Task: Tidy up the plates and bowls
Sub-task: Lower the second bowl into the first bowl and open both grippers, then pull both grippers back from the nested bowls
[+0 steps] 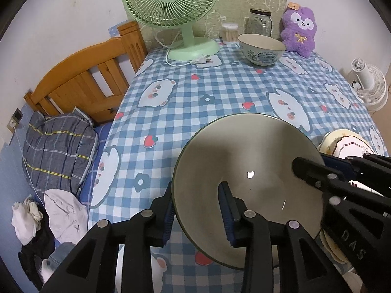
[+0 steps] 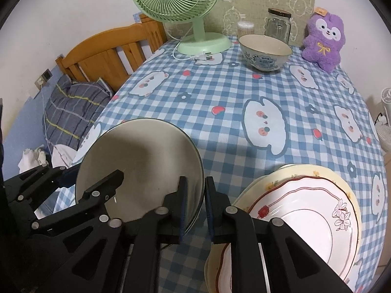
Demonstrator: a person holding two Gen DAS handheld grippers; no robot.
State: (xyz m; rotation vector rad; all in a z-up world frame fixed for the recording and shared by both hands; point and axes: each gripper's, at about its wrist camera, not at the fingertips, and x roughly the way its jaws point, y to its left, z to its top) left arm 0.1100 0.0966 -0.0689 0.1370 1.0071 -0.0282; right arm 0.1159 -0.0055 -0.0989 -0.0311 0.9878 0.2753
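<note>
A large grey-green bowl [image 1: 244, 151] [image 2: 136, 151] with a dark rim stands on the blue checked tablecloth [image 1: 195, 92] near the front edge. My left gripper [image 1: 198, 210] is open and straddles the bowl's left rim, one finger outside and one inside, pads clear of the wall. My right gripper [image 2: 196, 202] is open astride the bowl's right rim, with small gaps on both sides. Right of the bowl lies a stack of plates [image 2: 305, 207] [image 1: 342, 144], a white flowered one on top. A smaller blue-patterned bowl [image 1: 261, 48] [image 2: 265, 51] stands at the back.
A green fan [image 1: 171, 5], a glass jar [image 1: 261, 22], a swab tub [image 1: 229, 33] and a purple plush [image 1: 299, 30] line the table's back. A wooden bed frame [image 1: 85, 80] with a pillow [image 1: 58, 151] lies left. A white fan [image 1: 369, 85] stands right.
</note>
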